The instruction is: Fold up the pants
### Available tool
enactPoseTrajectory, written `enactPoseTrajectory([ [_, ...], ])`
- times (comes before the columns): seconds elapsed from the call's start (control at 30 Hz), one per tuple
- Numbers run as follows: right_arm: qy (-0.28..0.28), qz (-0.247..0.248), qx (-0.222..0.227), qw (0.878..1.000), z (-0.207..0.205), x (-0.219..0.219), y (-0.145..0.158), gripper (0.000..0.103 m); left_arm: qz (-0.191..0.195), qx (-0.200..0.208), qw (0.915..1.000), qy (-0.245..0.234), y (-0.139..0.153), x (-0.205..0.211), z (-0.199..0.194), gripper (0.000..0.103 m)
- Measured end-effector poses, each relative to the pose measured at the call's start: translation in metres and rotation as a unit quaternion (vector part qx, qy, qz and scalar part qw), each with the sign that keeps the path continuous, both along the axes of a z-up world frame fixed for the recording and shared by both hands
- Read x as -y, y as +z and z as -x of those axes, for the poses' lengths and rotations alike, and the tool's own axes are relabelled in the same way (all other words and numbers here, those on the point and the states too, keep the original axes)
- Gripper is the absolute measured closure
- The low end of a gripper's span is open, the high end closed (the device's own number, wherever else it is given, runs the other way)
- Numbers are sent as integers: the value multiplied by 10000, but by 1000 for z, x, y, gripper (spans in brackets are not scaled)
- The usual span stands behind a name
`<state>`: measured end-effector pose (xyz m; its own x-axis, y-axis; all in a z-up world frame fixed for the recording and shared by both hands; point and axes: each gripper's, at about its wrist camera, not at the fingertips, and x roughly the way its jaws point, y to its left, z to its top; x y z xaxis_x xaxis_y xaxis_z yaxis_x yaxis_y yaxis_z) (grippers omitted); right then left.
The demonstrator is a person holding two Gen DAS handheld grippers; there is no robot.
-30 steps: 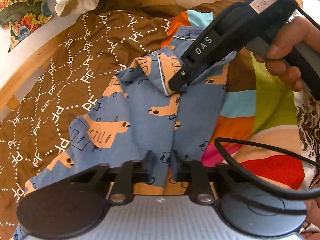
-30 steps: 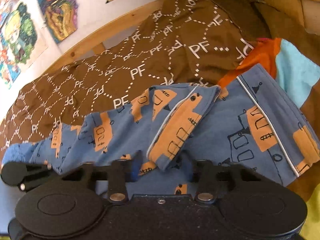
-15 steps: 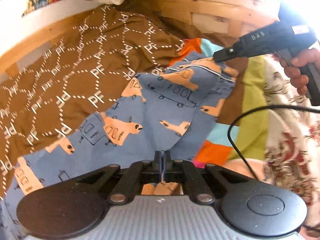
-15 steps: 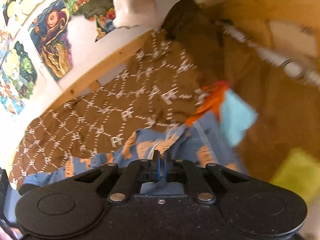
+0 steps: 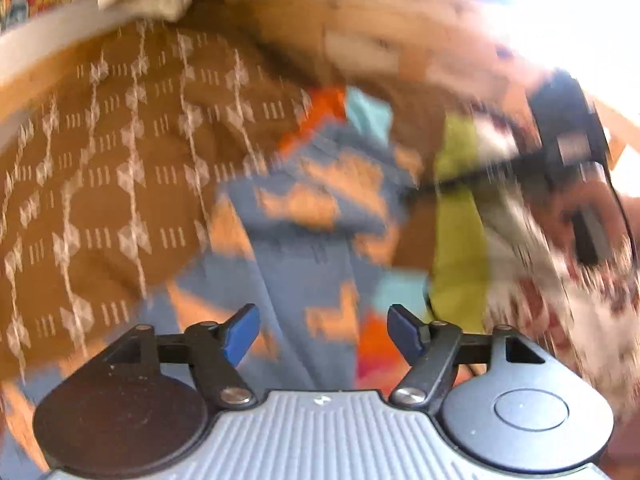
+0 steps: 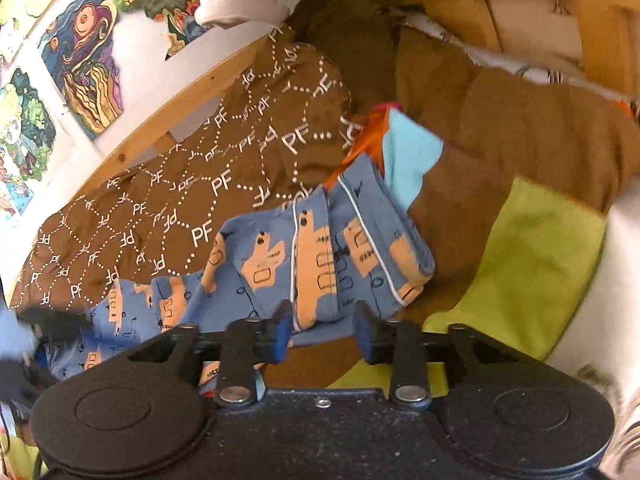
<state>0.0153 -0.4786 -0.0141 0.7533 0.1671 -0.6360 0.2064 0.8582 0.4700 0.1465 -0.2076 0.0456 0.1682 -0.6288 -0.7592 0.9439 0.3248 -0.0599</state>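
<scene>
**Both tongs wide apart over the pants on the bed**

Left wrist view: heavy blur here. The left tongs [image 5: 323, 333] stand wide open, blue-padded fingers [image 5: 242, 334] spread with nothing between them. Beyond the gap lie the blue pyjama pants with orange animal print [image 5: 304, 240], stretched across the bed and running up toward the orange and turquoise patches of a multicoloured patchwork blanket [image 5: 458, 232]. To the left spreads a brown cover with a white dotted lattice pattern [image 5: 100, 184]. At far right a dark shape, the right tongs [image 5: 576, 184], shows in a blurred hand; their state cannot be read from this view.

Right wrist view: sharper. The right tongs [image 6: 322, 334] are open too, gripping nothing, their blue fingers [image 6: 280, 334] just in front of the pants' near edge. The pants [image 6: 320, 256] lie doubled over, a white-piped layer on top, resting partly on the brown cover [image 6: 180, 184] and partly on the blanket [image 6: 532, 264]. A wooden bed frame [image 6: 172, 120] runs behind, with colourful drawings on the white wall [image 6: 80, 60] above it.
</scene>
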Motion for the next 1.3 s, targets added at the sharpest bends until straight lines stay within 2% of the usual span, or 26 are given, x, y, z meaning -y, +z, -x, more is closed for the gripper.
enactPoseTrajectory([
  [0.1, -94, -158, -14, 9998, -3, 0, -8, 59, 229, 169, 9996, 84, 8, 42, -34, 27],
  [0.23, -191, -326, -7, 9993, -7, 1, -14, 57, 185, 173, 9995, 185, -6, 101, -80, 27],
  [0.3, -236, -392, 14, 9990, -10, 2, -18, 57, 18, -146, 9996, 229, -20, 128, -106, 27],
  [0.4, -232, -456, 69, 9987, -12, 3, -21, 58, -155, -757, 9968, 212, -41, 143, -130, 32],
  [0.47, -198, -460, 97, 9987, -13, 4, -22, 60, -167, -1102, 9937, 62, -47, 146, -137, 46],
  [0.5, -172, -459, 102, 9987, -14, 3, -23, 62, -142, -1177, 9929, -2, -47, 146, -138, 50],
  [0.57, -73, -414, 88, 9991, -17, 2, -24, 80, -96, -1284, 9917, -78, -47, 144, -138, 67],
  [0.67, -126, -305, 105, 9994, -17, -1, -24, 89, 42, -1405, 9901, -16, -45, 139, -133, 87],
  [0.77, -144, -117, 218, 9996, -12, -6, -17, 91, 146, -1212, 9925, 44, -39, 132, -120, 90],
  [0.87, -158, 251, 368, 9989, -2, -11, -2, 92, 520, -1204, 9913, 63, -23, 128, -111, 91],
  [1.0, -353, 533, 513, 9966, 12, -3, 21, 92, 897, -991, 9910, -11, -5, 132, -99, 91],
  [1.17, -536, 765, 372, 9949, 13, 8, 24, 92, 768, -766, 9941, 39, -18, 159, -88, 91],
  [1.3, -519, 865, 263, 9946, 6, 11, 19, 92, 765, -681, 9946, 149, -33, 163, -85, 89],
])
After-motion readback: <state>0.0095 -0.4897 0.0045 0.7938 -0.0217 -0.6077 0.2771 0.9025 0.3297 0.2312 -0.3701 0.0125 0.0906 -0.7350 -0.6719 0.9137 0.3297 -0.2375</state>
